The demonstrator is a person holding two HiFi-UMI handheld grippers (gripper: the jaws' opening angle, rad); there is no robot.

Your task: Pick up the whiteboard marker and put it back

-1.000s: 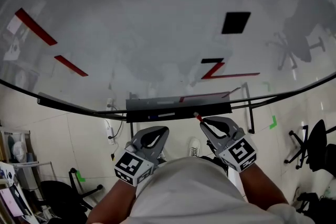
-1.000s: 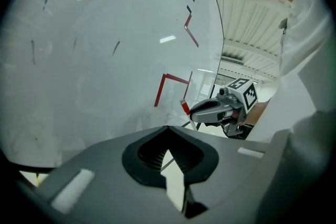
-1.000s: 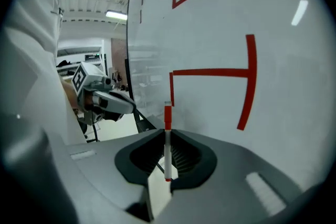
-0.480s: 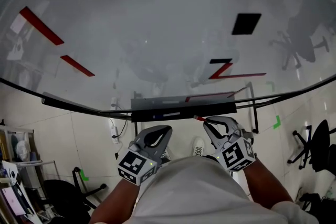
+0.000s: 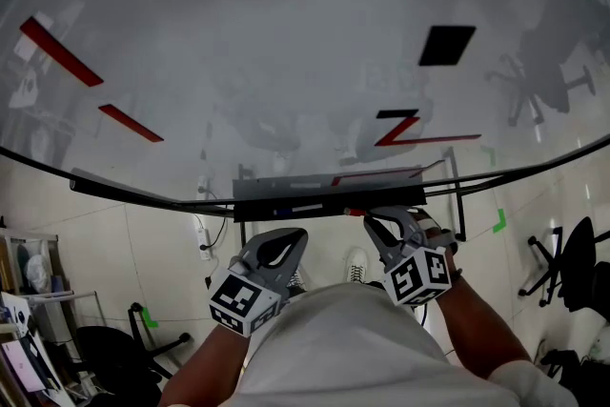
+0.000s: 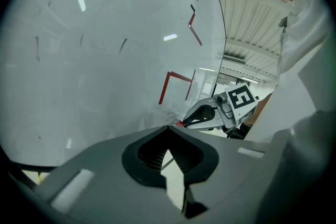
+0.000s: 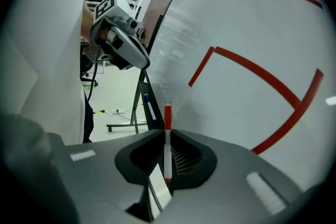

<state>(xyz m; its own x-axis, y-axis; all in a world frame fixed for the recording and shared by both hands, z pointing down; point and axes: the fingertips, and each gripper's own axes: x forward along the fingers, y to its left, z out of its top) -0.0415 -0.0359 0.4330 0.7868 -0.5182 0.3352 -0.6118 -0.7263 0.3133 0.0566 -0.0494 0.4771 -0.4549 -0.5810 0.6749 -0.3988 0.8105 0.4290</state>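
Observation:
My right gripper (image 5: 372, 220) is shut on a whiteboard marker (image 7: 167, 140) with a white body and a red cap. The marker stands straight between the jaws, cap end forward. Its red tip (image 5: 355, 213) sits just below the right end of the dark tray (image 5: 286, 190) under the whiteboard (image 5: 286, 62). From the left gripper view the same right gripper (image 6: 207, 113) and red tip (image 6: 180, 124) show close to the board. My left gripper (image 5: 299, 234) hangs below the tray's middle, shut, with nothing in it (image 6: 169, 128).
A blue marker (image 7: 148, 107) lies in the tray. The board carries red lines (image 5: 412, 133) and black squares (image 5: 446, 44). Stand legs (image 5: 456, 205), a power strip (image 5: 200, 238) and office chairs (image 5: 567, 262) are on the tiled floor below.
My right gripper with the marker has shifted slightly left and closer to the tray's underside. The left gripper has stayed about where it was.

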